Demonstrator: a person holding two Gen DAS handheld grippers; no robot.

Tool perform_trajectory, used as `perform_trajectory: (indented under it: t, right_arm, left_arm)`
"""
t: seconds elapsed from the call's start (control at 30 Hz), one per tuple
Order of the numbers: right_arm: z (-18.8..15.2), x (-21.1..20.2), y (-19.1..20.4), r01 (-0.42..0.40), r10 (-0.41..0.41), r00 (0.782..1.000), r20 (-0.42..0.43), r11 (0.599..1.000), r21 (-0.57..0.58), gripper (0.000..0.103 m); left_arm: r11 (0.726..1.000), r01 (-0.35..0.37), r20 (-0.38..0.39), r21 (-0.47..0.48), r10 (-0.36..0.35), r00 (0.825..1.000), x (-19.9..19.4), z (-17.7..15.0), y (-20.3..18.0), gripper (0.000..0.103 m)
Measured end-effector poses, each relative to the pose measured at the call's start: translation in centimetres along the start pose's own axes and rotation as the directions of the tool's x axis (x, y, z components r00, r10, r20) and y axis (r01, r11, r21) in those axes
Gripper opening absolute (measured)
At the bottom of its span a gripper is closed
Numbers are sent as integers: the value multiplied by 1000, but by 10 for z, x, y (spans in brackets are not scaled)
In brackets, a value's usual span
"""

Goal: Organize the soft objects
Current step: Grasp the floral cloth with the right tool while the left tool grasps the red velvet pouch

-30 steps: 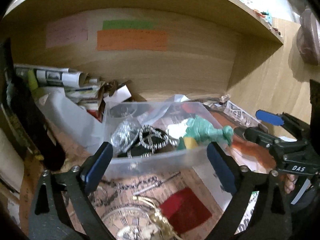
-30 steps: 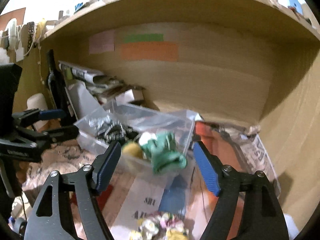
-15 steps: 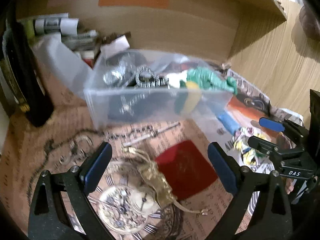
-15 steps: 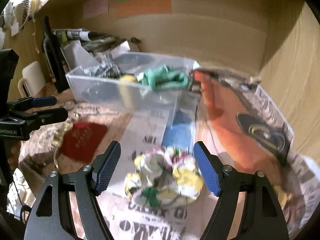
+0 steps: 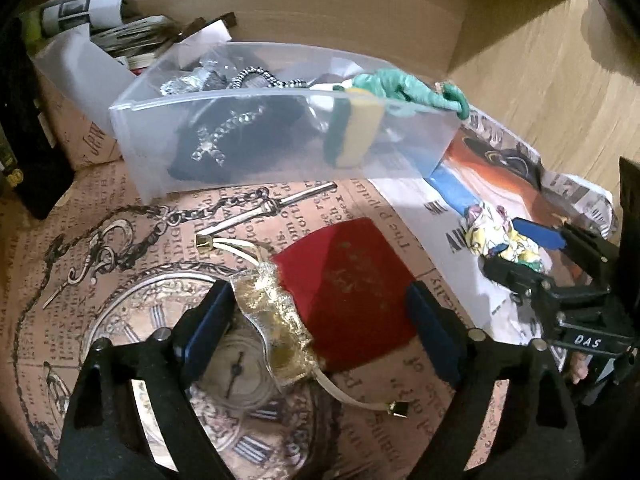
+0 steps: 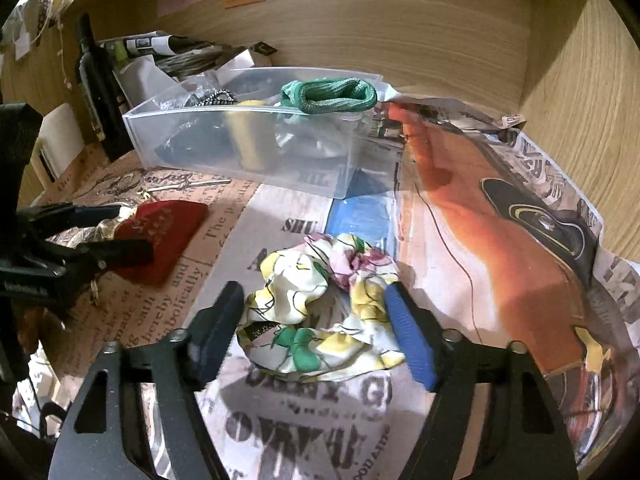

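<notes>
A floral scrunchie (image 6: 320,308) lies on newspaper between the open fingers of my right gripper (image 6: 316,332); it also shows in the left wrist view (image 5: 498,236). My left gripper (image 5: 320,332) is open around a gold foil pouch (image 5: 272,320) and a red pad (image 5: 348,284), low over the table. The red pad also shows in the right wrist view (image 6: 160,232). A clear plastic bin (image 5: 280,136) behind holds a green scrunchie (image 5: 400,86), a yellow-green sponge (image 5: 356,128) and silver jewellery. The bin (image 6: 248,144) and green scrunchie (image 6: 328,94) show in the right wrist view too.
A dark bottle (image 6: 96,84) and rolled papers (image 6: 160,46) stand at the back left. Wooden walls (image 6: 560,80) close the back and right. Printed paper (image 5: 100,280) covers the table. A chain (image 5: 168,216) lies in front of the bin.
Both grippers have dropped and tilted down from the bin. The right one now straddles the floral scrunchie; the left one now straddles the gold pouch and red pad.
</notes>
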State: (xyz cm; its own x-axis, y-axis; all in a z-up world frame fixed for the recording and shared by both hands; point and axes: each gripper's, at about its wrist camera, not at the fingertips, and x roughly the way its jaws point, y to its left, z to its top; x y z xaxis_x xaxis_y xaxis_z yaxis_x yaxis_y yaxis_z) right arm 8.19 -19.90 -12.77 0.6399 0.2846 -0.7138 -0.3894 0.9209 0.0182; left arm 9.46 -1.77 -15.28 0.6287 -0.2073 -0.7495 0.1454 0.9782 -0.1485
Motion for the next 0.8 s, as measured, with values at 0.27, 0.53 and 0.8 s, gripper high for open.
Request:
perform_trajectory:
  t: [0.27,0.53,0.8]
  right_arm:
    - [0,1,-4,-3,3,1000,9,1000,22,28]
    - [6,-5,3,-25,25,999,29,1000,1,22]
    - [23,-21,8,-44,45,994,102,999,-12,22]
  left_arm:
    - [1000,10,19,14,-10,1000,1,0,-1,52]
    - [999,29,31,21,-30,999,-5,1,-2,27]
    - [999,34,109,15,-35,993,-31,12,1,25]
